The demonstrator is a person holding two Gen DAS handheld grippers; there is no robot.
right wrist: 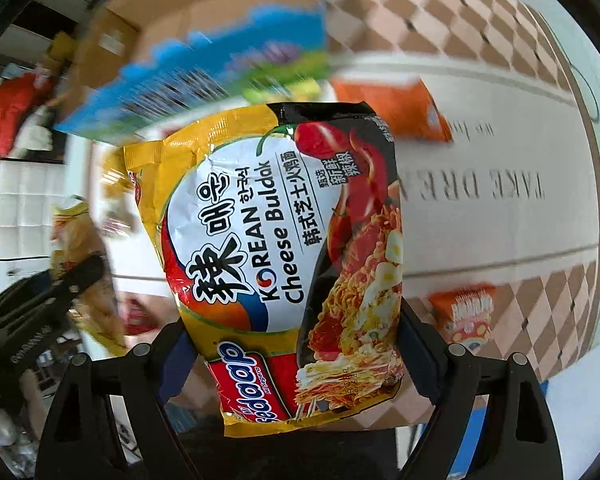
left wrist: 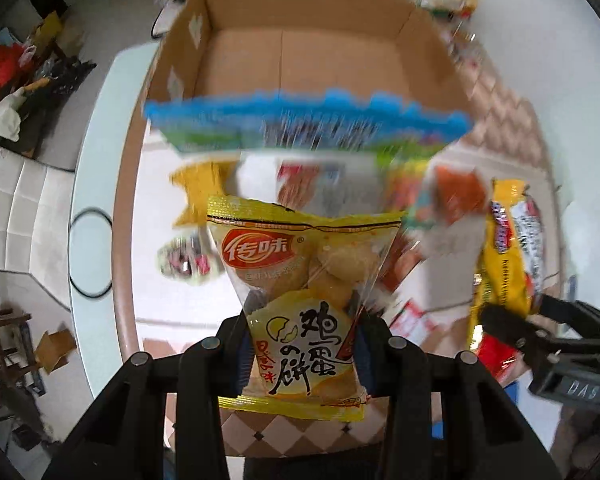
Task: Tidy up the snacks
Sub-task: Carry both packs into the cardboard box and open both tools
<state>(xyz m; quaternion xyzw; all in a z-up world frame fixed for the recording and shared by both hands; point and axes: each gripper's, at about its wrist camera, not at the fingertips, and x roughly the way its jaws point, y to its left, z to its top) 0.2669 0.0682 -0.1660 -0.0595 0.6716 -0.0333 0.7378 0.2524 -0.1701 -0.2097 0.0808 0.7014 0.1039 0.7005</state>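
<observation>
A round table (left wrist: 100, 152) had a pale rim and a cloth (right wrist: 480, 320) with brown and white squares, with big grey letters across its white part. A white padded chair (left wrist: 16, 200) stood beside the table. On the floor lay a small open box (left wrist: 54, 350) and a red bag (left wrist: 0, 68).

Left gripper (left wrist: 302, 344) clamped, right gripper (right wrist: 296, 344) gripping wide, both pointing down
</observation>
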